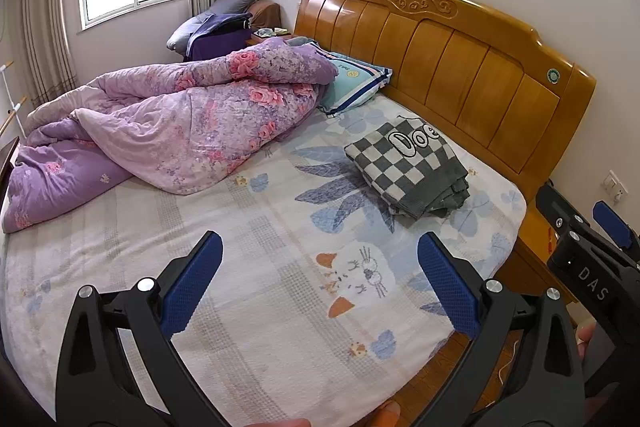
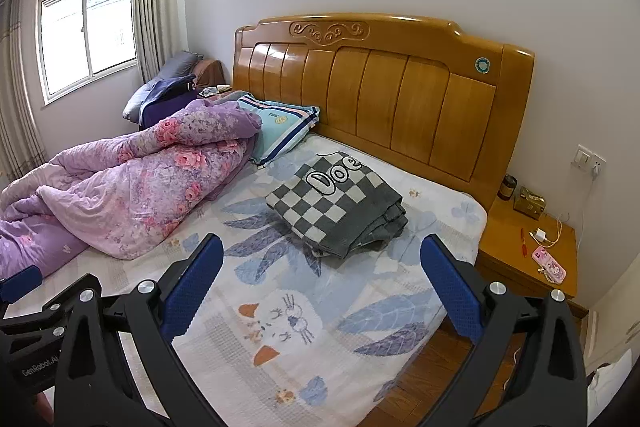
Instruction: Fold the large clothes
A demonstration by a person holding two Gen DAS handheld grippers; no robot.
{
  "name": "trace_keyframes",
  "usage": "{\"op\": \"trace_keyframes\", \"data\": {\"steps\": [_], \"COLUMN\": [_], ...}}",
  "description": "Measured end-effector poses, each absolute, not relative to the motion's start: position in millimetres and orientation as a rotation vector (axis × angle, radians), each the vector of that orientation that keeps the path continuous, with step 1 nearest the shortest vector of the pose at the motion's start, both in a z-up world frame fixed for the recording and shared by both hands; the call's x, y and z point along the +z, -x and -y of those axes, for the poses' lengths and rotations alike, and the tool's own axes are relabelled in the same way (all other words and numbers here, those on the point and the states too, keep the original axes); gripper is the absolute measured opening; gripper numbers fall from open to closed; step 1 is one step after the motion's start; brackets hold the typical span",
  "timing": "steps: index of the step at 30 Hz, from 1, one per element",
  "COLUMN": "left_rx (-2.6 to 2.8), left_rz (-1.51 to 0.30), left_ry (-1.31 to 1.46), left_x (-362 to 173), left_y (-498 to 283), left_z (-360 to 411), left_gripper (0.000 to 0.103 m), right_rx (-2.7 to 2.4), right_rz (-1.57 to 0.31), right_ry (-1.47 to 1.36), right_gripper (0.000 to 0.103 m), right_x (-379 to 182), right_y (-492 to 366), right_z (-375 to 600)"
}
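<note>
Grey-and-white checked, the folded sweater point(image 1: 408, 171) lay on the printed bedsheet point(image 1: 248, 267) near the wooden headboard point(image 1: 460, 67), just beside the striped pillow point(image 1: 354, 87). We saw our left gripper point(image 1: 320, 283) held above the sheet with its blue pads point(image 1: 192, 283) spread wide and nothing between them. Our right gripper point(image 2: 322, 285) hung the same way, jaws wide and empty, well short of the sweater. We noted the purple floral quilt point(image 1: 168, 131) heaped on the far side of the bed, apart from the sweater. On the nightstand point(image 2: 520, 255) we made out a pink phone point(image 2: 549, 265) and a white charger point(image 2: 540, 235).
</note>
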State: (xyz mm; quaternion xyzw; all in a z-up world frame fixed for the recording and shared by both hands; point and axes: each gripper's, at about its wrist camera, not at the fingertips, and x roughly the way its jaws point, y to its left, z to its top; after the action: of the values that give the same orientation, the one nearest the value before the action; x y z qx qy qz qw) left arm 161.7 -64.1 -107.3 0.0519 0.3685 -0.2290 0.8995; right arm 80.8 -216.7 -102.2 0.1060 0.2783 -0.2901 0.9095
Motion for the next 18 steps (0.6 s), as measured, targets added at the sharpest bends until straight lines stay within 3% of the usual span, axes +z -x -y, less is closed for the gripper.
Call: {"op": "trace_keyframes", "data": {"steps": [18], "left_rx": [-0.477], "left_rz": [-0.765], "left_ry": [-0.118], "left_x": [-109.0], "left_y": [-163.4], "left_z": [63.1], "left_gripper": [0.098], "right_rx": [-0.587], "right_rz": [-0.599], "right_ry": [-0.234], "right_gripper": [0.095], "right_x": [-106.0], "right_y": [-85.3], "right_z": [219.1]}}
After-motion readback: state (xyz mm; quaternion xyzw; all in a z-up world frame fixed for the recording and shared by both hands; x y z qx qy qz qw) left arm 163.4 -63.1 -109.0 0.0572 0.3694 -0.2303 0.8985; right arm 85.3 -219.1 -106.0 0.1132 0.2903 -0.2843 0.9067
